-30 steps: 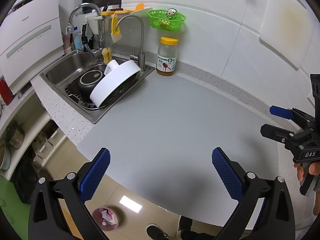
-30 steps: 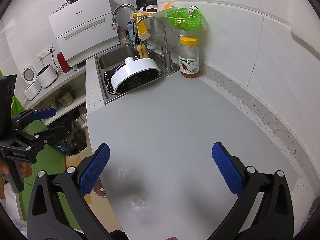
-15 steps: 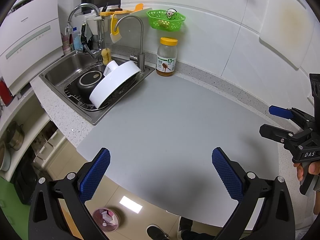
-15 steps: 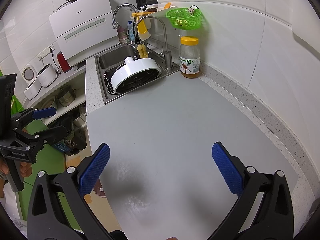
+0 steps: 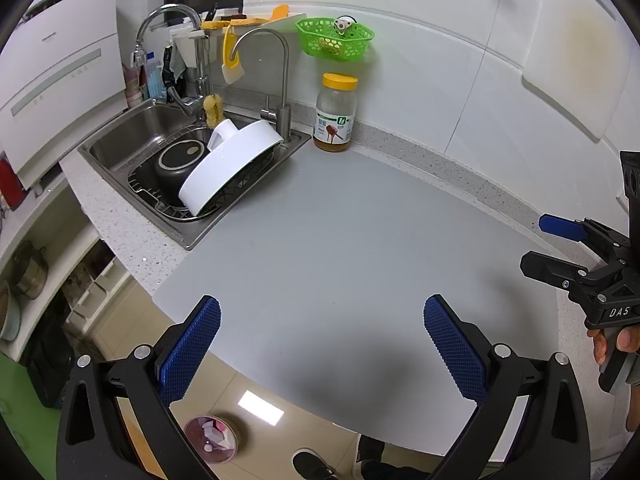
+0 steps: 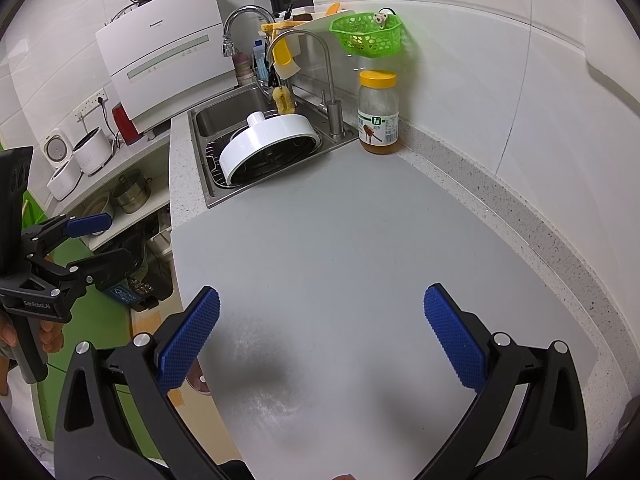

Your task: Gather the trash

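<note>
No loose trash shows on the grey counter mat (image 5: 320, 240), which also shows in the right wrist view (image 6: 360, 260). A small pink bin (image 5: 211, 438) with white and pink scraps in it stands on the floor below the counter's front edge. My left gripper (image 5: 320, 340) is open and empty above the mat's front edge. My right gripper (image 6: 320, 328) is open and empty over the mat. The right gripper also shows in the left wrist view (image 5: 548, 244), and the left gripper shows in the right wrist view (image 6: 100, 240).
A honey jar with a yellow lid (image 5: 336, 114) stands at the back wall. A steel sink (image 5: 132, 136) at the left holds a white lid (image 5: 228, 164) and a black pot (image 5: 178, 164). A green basket (image 5: 334, 38) hangs on the wall.
</note>
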Motion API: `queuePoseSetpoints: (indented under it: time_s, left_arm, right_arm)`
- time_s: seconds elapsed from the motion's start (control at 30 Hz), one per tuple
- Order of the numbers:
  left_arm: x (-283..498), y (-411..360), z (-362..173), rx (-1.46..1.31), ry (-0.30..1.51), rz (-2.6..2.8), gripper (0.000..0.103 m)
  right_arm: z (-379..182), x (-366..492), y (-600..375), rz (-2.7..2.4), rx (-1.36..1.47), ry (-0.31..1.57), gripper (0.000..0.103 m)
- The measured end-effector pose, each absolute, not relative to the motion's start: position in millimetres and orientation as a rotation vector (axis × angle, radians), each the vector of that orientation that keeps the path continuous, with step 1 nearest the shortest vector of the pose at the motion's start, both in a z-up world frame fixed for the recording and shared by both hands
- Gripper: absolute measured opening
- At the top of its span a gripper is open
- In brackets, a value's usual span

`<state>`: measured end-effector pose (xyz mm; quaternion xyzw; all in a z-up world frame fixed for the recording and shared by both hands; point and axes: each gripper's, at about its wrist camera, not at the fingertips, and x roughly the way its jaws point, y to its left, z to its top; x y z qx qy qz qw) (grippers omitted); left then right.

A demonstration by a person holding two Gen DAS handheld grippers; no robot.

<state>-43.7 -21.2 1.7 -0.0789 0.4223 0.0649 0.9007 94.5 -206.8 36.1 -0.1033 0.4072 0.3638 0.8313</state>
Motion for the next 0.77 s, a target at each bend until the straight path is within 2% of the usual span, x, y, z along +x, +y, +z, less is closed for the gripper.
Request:
queuePoseSetpoints:
  time_s: [0.77]
  left_arm:
    - [-41.3, -23.8, 0.3, -0.14, 0.877, 0.134, 0.098]
  right_arm:
    - [36.5, 92.2, -205.1, 0.779, -0.211, 0.866, 0.1]
